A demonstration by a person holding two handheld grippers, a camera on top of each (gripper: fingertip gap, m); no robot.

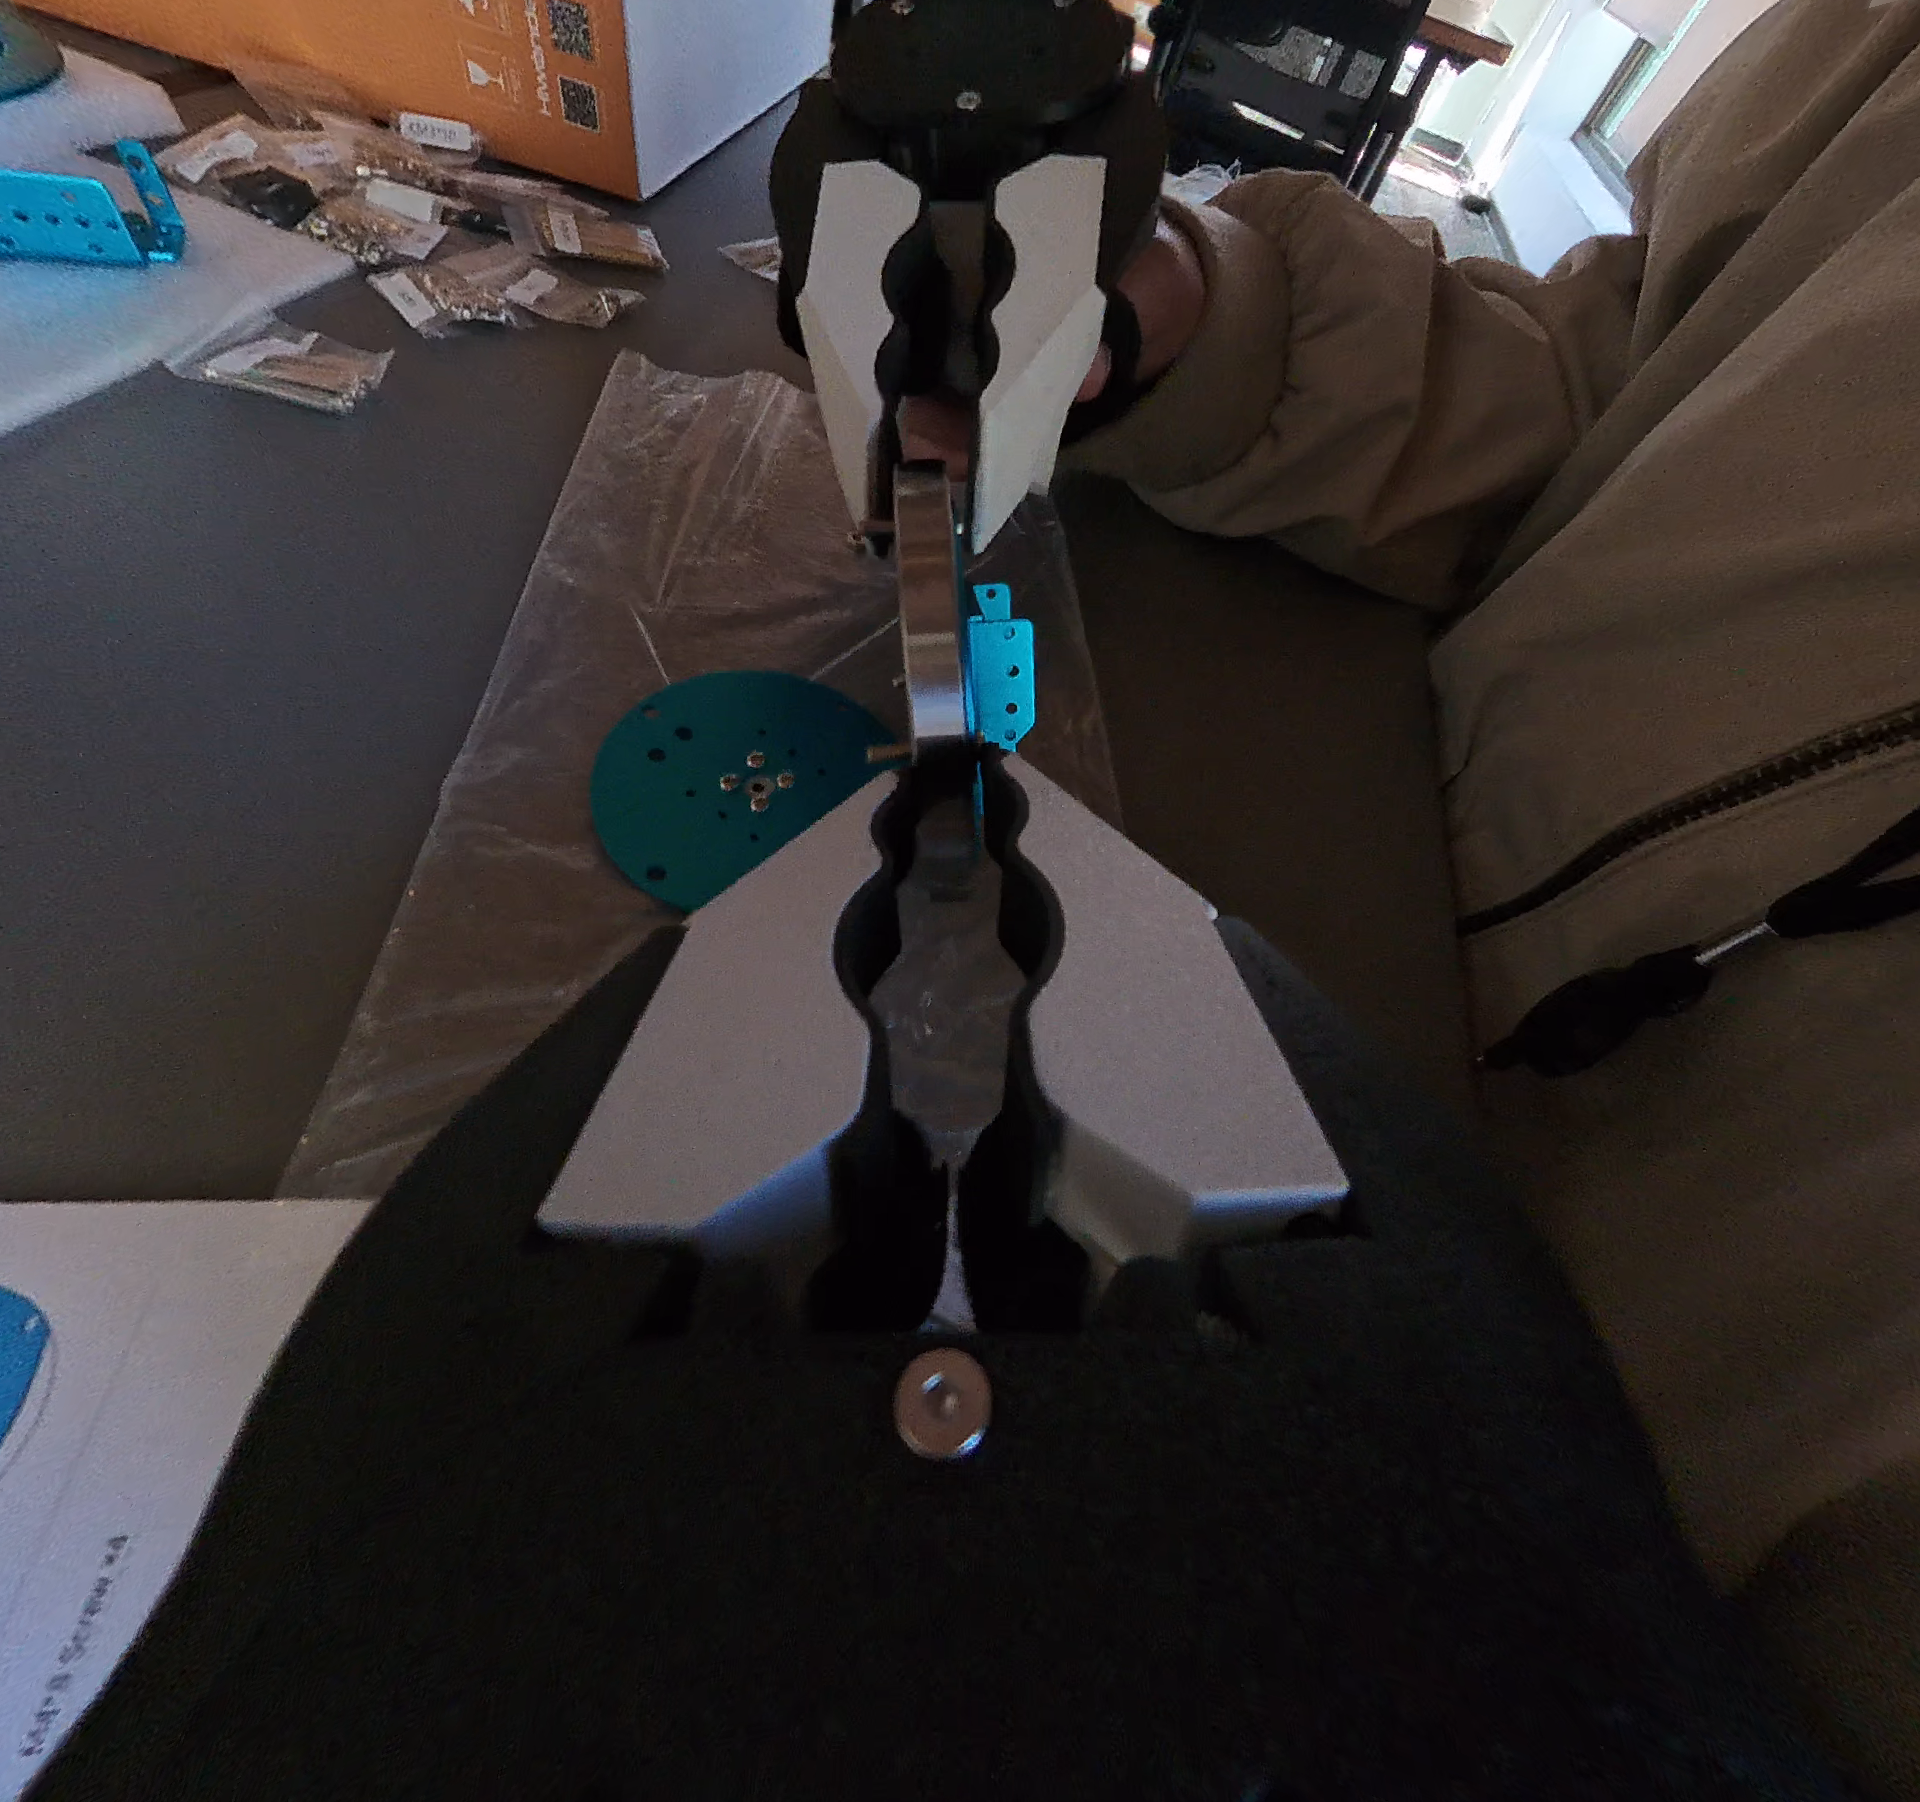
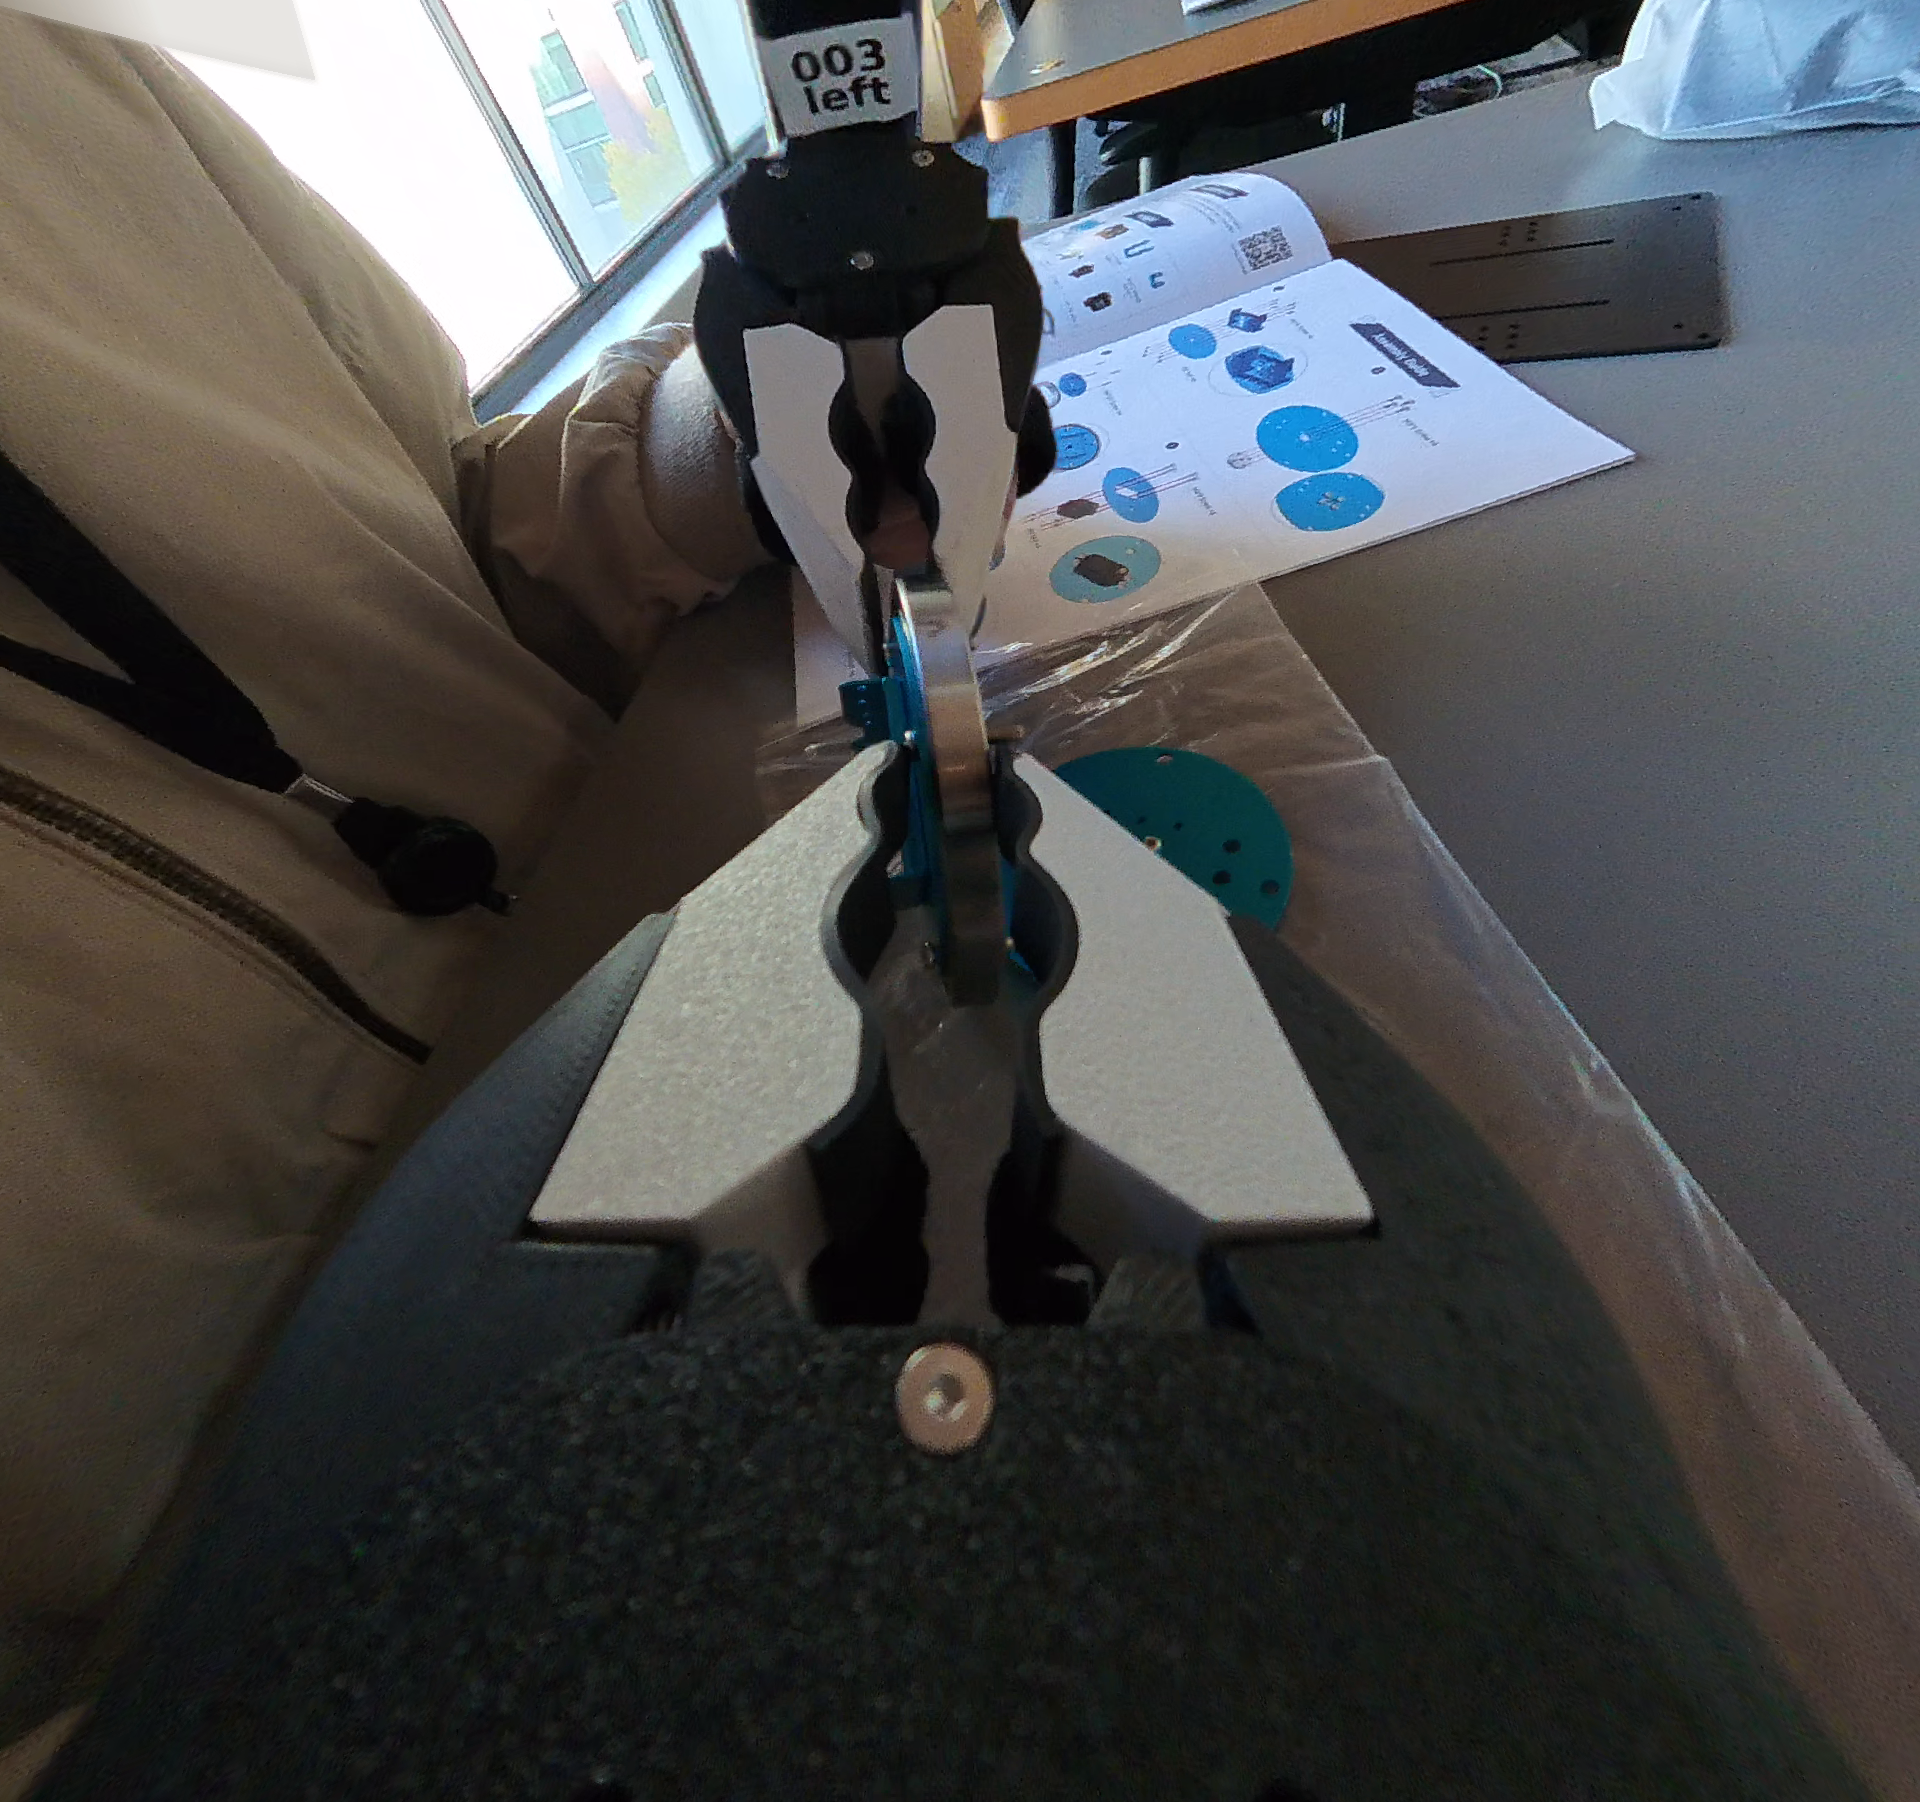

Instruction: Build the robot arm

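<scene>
The left tool [image 1: 940, 765] and the right tool [image 2: 951, 776] face each other nose to nose above the counter [image 1: 260, 713], each closed down on an opposite edge of one stacked part: a thick silver ring [image 1: 928, 609] backed by a blue disc with a small blue bracket [image 1: 1003, 666] standing off one face. The part hangs edge-on between them, clear of the counter, over a sheet of clear plastic wrap [image 1: 675, 526]. Holding it from both ends likely keeps the layers pressed together and lined up; whether they are already screwed to each other is hard to tell edge-on.

A second teal disc [image 1: 727, 786] with small holes lies flat on the wrap just beside and below the held part. Each tool is held roughly level and pointed straight at the other, sleeved forearms coming in from the person's side.

Farther off sit an open instruction booklet [image 2: 1299, 422], a dark flat plate [image 2: 1579, 287], small bags of hardware [image 1: 416, 235] and an orange box [image 1: 364, 7].
</scene>
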